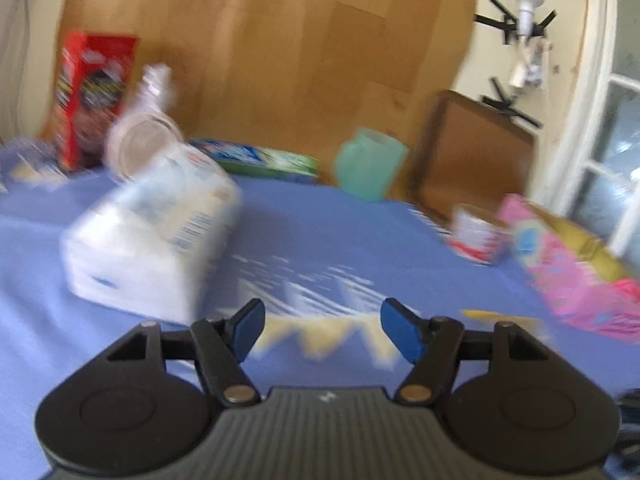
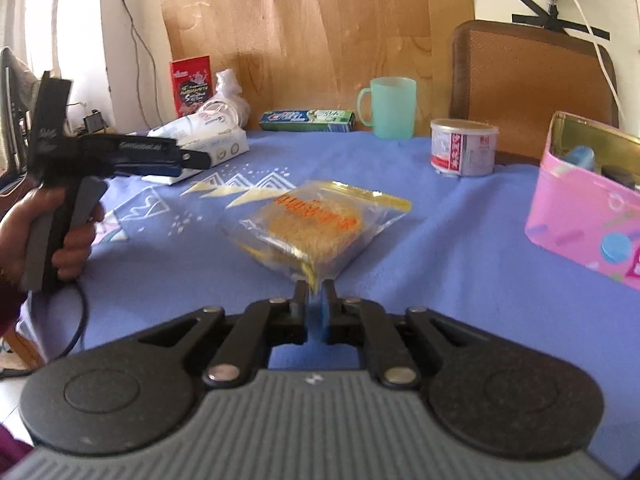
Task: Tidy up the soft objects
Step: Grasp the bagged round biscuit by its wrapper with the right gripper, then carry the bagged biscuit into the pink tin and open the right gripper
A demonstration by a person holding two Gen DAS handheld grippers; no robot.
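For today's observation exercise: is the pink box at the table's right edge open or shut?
Open. In the right wrist view the pink box has no lid over its top, and a blue item shows inside against its gold lining.

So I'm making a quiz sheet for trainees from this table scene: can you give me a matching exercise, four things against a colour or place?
Things:
1. plastic handled mug
2. clear zip bag of noodles
3. long toothpaste box
4. open storage box

Colour or place:
A. pink, at the right edge
B. pinched in the right tongs
C. mint green
D. lying flat by the wooden board

Pairs: 1-C, 2-B, 3-D, 4-A
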